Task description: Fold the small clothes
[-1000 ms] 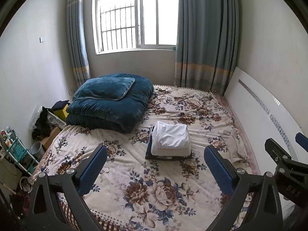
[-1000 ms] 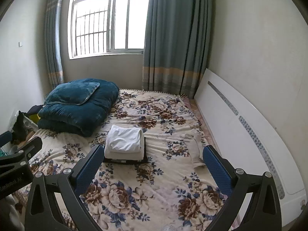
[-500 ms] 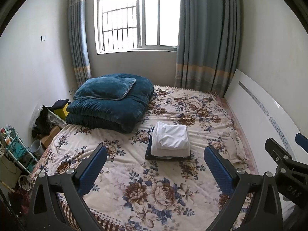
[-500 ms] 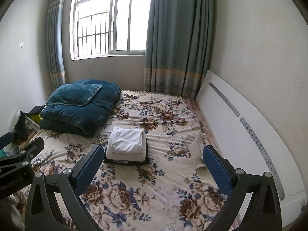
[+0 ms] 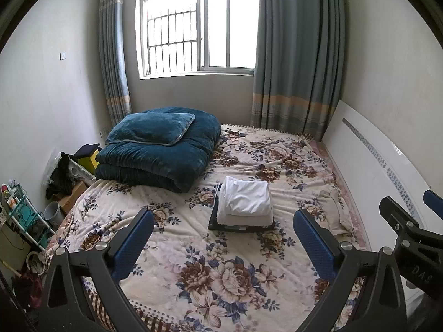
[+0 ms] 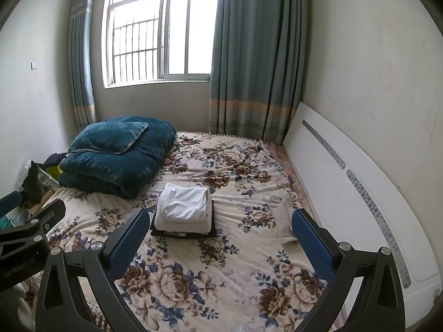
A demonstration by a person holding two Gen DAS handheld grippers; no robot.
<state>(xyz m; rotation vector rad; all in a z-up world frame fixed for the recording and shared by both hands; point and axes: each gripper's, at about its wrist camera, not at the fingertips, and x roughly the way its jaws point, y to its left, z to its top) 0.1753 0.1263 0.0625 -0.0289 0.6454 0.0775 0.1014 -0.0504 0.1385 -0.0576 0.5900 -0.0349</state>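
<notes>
You hold left gripper (image 5: 223, 238) and right gripper (image 6: 221, 236) above the bed (image 5: 227, 276), both jaws wide, nothing gripped | folded stack (image 5: 245, 203) lies at 12 o'clock, likely finished | count: one stack, one unfolded pale garment (image 6: 286, 222) at 2 o'clock, probably next.

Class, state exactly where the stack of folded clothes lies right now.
In both wrist views, the stack of folded clothes lies mid-bed on the floral bedspread, just right of the folded teal quilt, ahead of both open tools.
</notes>
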